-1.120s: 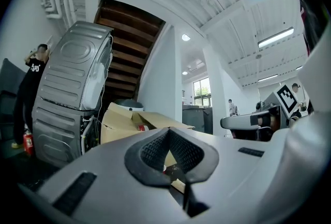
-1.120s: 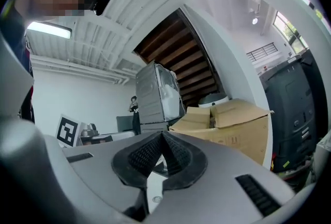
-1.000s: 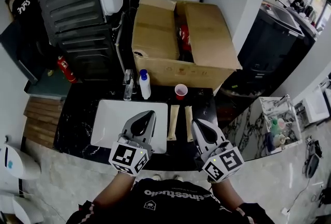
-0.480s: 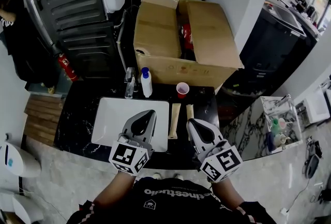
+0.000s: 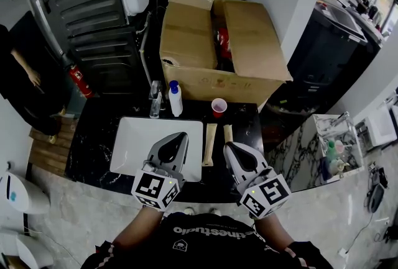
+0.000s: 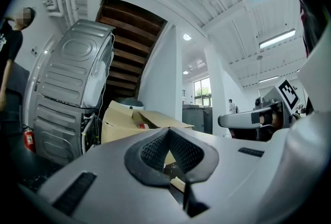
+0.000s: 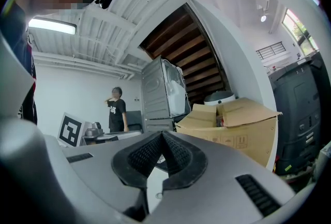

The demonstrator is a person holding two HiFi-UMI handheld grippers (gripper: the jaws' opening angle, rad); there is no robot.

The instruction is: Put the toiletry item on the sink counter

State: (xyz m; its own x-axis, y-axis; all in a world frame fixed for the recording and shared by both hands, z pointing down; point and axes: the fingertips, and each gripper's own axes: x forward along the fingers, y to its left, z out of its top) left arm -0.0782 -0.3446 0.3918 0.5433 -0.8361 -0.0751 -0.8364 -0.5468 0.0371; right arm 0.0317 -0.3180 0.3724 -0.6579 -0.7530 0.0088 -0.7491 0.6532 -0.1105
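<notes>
In the head view a black marble sink counter (image 5: 93,146) holds a white basin (image 5: 140,143). Behind the basin stand a faucet (image 5: 154,101) and a white bottle with a blue cap (image 5: 175,100). Right of them is a red cup (image 5: 218,107). Two tan tubes (image 5: 210,145) lie side by side right of the basin. My left gripper (image 5: 178,136) hovers over the basin's near right part, shut and empty. My right gripper (image 5: 230,148) hangs just right of the tubes, also shut with nothing in it. Both gripper views show closed pads, left gripper (image 6: 168,133) and right gripper (image 7: 161,136).
An open cardboard box (image 5: 217,50) stands right behind the counter. A grey washer (image 5: 87,7) and a red fire extinguisher (image 5: 79,81) are at back left, where a person (image 5: 25,75) stands. A marble shelf with bottles (image 5: 333,153) is at right.
The person at the left edge has moved about. Both grippers hold nearly still, shut; the right one has drifted slightly left.
</notes>
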